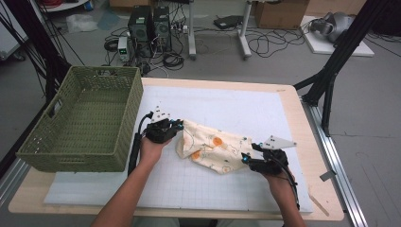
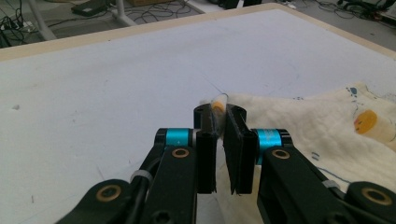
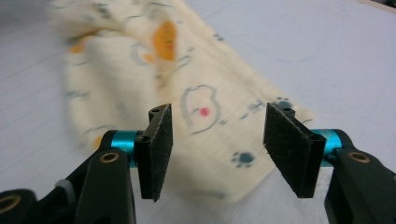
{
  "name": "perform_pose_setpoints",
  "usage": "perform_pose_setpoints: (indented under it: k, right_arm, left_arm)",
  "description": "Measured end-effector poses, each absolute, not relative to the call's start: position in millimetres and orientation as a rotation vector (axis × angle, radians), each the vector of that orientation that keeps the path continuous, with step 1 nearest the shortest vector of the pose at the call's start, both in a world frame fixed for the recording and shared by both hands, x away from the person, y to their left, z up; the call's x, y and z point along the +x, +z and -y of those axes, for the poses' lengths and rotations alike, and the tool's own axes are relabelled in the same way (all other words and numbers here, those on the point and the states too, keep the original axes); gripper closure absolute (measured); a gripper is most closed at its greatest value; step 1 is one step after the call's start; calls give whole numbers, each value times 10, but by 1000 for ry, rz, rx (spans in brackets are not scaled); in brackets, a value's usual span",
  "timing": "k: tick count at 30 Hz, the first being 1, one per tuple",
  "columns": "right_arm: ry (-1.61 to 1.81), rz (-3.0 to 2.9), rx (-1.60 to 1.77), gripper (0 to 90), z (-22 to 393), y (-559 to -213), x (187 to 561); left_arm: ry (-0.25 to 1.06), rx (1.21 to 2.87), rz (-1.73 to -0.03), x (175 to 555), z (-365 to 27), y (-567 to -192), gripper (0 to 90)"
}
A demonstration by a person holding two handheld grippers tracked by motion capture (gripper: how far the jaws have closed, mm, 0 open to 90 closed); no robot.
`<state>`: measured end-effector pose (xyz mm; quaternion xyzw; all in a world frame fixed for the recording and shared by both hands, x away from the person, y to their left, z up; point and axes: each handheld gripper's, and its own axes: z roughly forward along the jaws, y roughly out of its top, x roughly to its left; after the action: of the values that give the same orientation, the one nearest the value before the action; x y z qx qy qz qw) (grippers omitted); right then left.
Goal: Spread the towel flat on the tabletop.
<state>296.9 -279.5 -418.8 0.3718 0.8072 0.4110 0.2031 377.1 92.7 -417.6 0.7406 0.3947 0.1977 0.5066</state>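
Black tongs (image 3: 217,149), cyan collars, brass screws, grey plates

High view: fixed above the near side of the table (image 1: 293,101), looking forward and down; takes in whole white mat (image 1: 246,109), green basket (image 1: 80,120) at left, floor clutter beyond, forearms entering from bottom.

Left gripper view: mounted on left gripper (image 1: 176,126), low over the mat, looking along its own jaws toward the far table edge; very close to the cloth (image 2: 317,126) corner at jaw tips.

Right gripper view: mounted on right gripper (image 1: 245,157), low and close, angled down over the cloth (image 3: 187,93); far part blurred.

Shared: patterned cloth (image 1: 213,146) and mat in all three; both grippers seen from above in high view.
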Motion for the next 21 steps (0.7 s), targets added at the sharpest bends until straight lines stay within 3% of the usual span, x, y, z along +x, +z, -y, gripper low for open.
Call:
perform_pose_setpoints:
  k: [5,8,13,21]
  right_arm:
    - [996,-2239,1183,398,2696,-4351,3361]
    - [919,-2263,1178,479,2608,-4447,3491]
    - [993,-2300,1170,881,2578,-4454,3592]
    - [889,-2174,1158,887,2632,-4283,3941]
  left_arm:
    - [480,1791,-947,3772,-949,-4174,828]
    - [480,1793,-956,3794,-998,-4184,828]
    - [493,1781,-995,3845,-1054,-4216,828]
    - [495,1790,-1035,3950,-965,-4323,832]
